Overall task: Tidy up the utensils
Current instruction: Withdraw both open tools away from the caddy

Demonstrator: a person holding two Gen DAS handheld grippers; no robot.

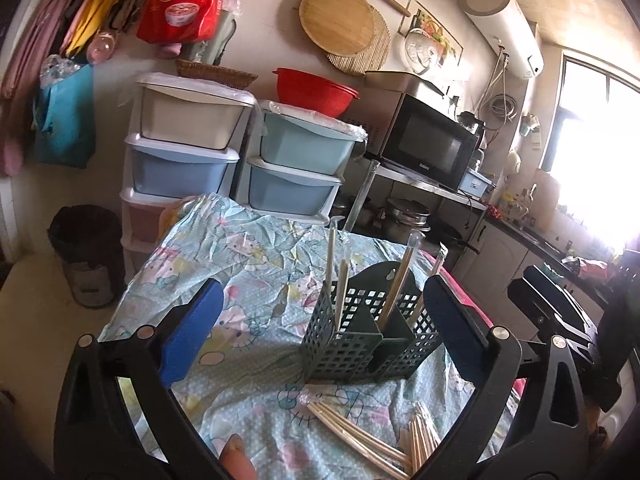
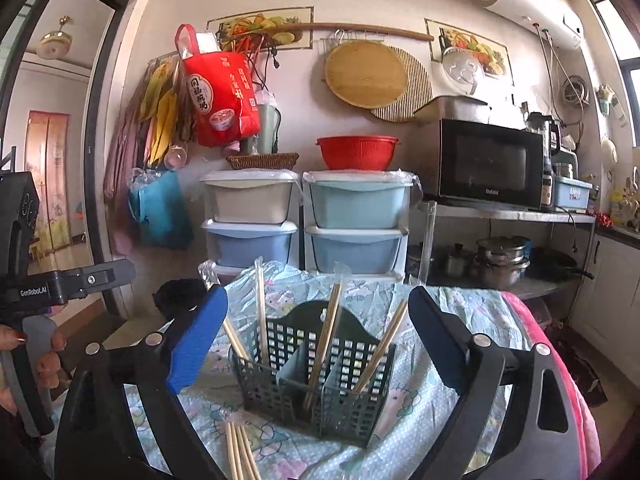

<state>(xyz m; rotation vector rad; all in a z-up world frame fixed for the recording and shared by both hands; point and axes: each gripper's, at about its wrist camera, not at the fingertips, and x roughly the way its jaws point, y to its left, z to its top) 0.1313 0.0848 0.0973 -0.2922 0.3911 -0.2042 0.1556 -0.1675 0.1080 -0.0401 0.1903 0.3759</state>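
Work surface: table draped in a wrinkled light-blue cartoon-print cloth (image 2: pixel 432 412), with a pink cover (image 2: pixel 560 360) showing along its right edge. Dark green perforated caddy (image 2: pixel 316 408) stands on the cloth near centre, upright, divided into compartments, with wrapped chopsticks leaning in them. Loose chopsticks (image 1: pixel 356 432) lie flat on the cloth just near of the caddy, in two small bundles.

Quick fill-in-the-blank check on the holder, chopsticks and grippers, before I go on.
1. The green holder has ____ compartments.
2. Both the left gripper and the right gripper are ____.
3. The loose chopsticks lie on the ____, in front of the holder.
4. The red bowl sits on the ____ drawers.

Missing: three; open; cloth; blue
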